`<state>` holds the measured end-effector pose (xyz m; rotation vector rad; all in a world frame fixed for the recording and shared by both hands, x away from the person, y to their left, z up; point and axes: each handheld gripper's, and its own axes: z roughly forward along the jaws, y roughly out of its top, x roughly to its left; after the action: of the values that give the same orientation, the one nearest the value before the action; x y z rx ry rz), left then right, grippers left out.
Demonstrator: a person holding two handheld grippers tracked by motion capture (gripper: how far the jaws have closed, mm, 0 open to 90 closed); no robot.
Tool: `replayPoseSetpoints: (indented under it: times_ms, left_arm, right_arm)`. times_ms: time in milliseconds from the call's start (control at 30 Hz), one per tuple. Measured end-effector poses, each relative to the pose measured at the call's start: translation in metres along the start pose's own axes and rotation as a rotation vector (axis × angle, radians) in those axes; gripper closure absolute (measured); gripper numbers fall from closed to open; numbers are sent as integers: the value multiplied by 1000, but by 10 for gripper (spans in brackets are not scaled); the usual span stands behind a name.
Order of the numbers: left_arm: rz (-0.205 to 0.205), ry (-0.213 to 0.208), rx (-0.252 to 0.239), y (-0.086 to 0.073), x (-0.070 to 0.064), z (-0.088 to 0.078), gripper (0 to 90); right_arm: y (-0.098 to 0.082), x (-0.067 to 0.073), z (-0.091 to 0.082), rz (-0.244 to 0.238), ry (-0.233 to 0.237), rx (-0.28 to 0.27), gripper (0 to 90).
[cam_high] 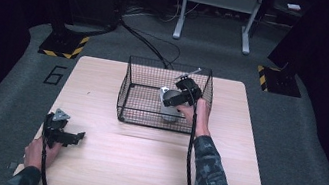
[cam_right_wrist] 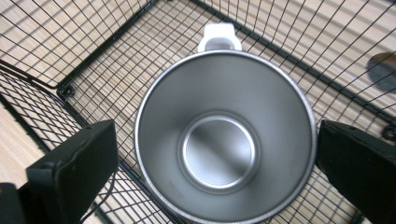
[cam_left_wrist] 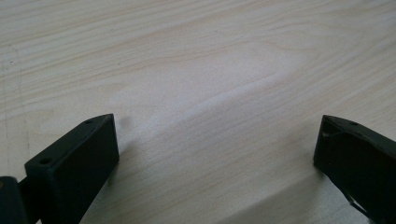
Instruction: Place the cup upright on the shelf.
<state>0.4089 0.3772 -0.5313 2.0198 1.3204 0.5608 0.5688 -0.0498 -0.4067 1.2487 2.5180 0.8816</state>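
A steel cup [cam_high: 169, 114] with a white handle [cam_right_wrist: 219, 35] stands upright inside a black wire basket [cam_high: 125, 86], near its front right corner. My right gripper [cam_high: 176, 99] hangs over the cup, pointing down into it. In the right gripper view the jaws stand open on either side of the cup [cam_right_wrist: 219, 116], level with its rim; my right gripper [cam_right_wrist: 217, 158] holds nothing. My left gripper [cam_high: 74, 138] rests on the wooden table [cam_high: 139, 169] at the front left. It is open [cam_left_wrist: 217, 149], with bare wood between the jaws.
The basket sits at the table's far middle. Bare wood lies in front of it and to both sides. On the grey floor behind are two stands with yellow-black bases [cam_high: 61, 47], a white frame [cam_high: 217, 10] and cables.
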Motion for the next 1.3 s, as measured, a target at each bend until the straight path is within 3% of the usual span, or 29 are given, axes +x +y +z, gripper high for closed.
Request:
replayPoseSetpoints:
  times_ms: [33, 67, 167, 533, 900, 1133, 1167, 1300]
  left_arm:
    - [0, 0, 0, 0, 0, 0, 0]
    - [0, 0, 0, 0, 0, 0, 0]
    - [0, 0, 0, 0, 0, 0, 0]
    - [0, 0, 0, 0, 0, 0, 0]
    - [0, 0, 0, 0, 0, 0, 0]
    - [0, 0, 0, 0, 0, 0, 0]
    - [0, 0, 0, 0, 0, 0, 0]
    - [0, -1, 0, 0, 0, 0, 0]
  right_arm:
    - [0, 2, -4, 17, 1, -4, 0]
    - [0, 1, -7, -10, -5, -26, 0]
    - [0, 3, -18, -34, -20, -59, 0]
    - [-13, 21, -75, -95, -58, -172, 0]
    - [-52, 38, -116, -152, -71, -232, 0]
    - [-84, 37, -128, -128, -85, -250, 0]
    - [-89, 34, -129, -145, -86, -255, 0]
    - [-108, 31, -133, -101, -104, -258, 0]
